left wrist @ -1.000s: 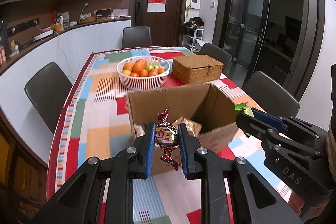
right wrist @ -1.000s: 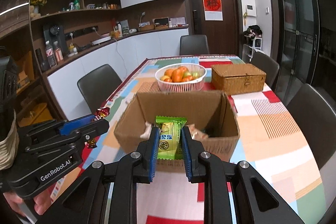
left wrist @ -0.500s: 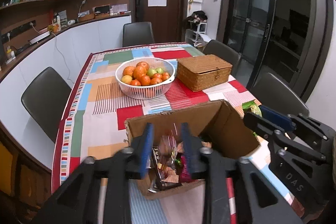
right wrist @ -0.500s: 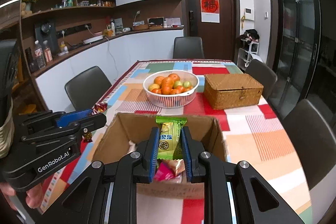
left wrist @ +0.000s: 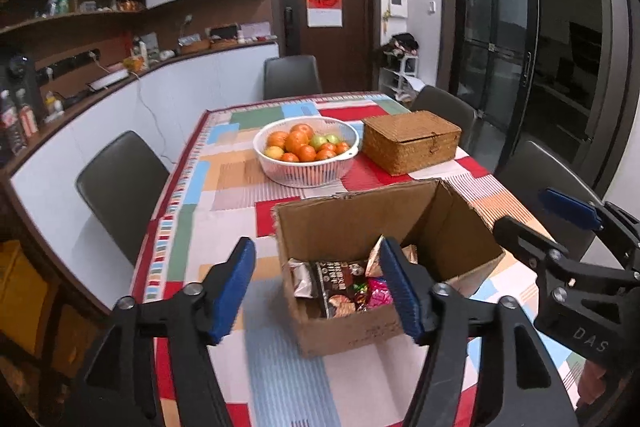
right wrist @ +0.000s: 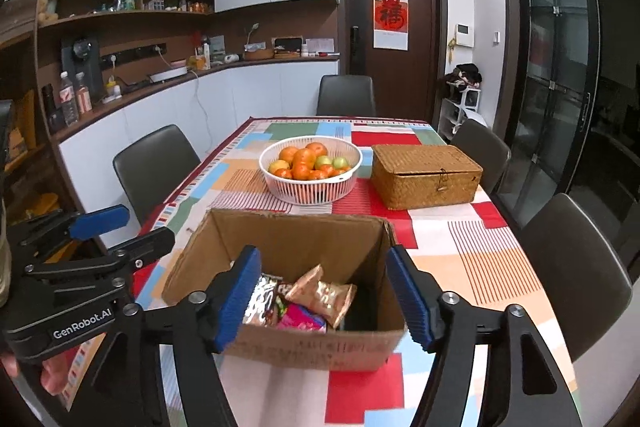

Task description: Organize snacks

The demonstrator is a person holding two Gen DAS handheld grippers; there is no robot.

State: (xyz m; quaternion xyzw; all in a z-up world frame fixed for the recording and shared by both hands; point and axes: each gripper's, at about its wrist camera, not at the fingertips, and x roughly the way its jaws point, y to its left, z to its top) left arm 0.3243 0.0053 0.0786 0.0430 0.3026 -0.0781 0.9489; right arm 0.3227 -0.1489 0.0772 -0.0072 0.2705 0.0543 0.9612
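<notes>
An open cardboard box (left wrist: pixel 360 223) (right wrist: pixel 288 235) stands on the patterned tablecloth and holds several wrapped snacks (left wrist: pixel 344 283) (right wrist: pixel 304 301). My left gripper (left wrist: pixel 320 275) hovers over the box's near left side, its jaws opening with nothing between the blue pads. My right gripper (right wrist: pixel 324 283) hangs over the box's near wall, jaws also opening and empty. Each gripper shows in the other's view: the right gripper (left wrist: pixel 560 223) at the right edge, the left gripper (right wrist: pixel 120 231) at the left edge.
A white basket of oranges and green fruit (left wrist: pixel 306 155) (right wrist: pixel 310 169) and a closed wicker box (left wrist: pixel 412 141) (right wrist: pixel 426 175) sit beyond the cardboard box. Dark chairs (left wrist: pixel 120 187) (right wrist: pixel 572 267) ring the table (right wrist: pixel 472 259). A counter with clutter runs along the left wall.
Both grippers rose over the box and opened. The foil-wrapped candy left the left jaws and the green packet left the right jaws; both jaws now stand empty.
</notes>
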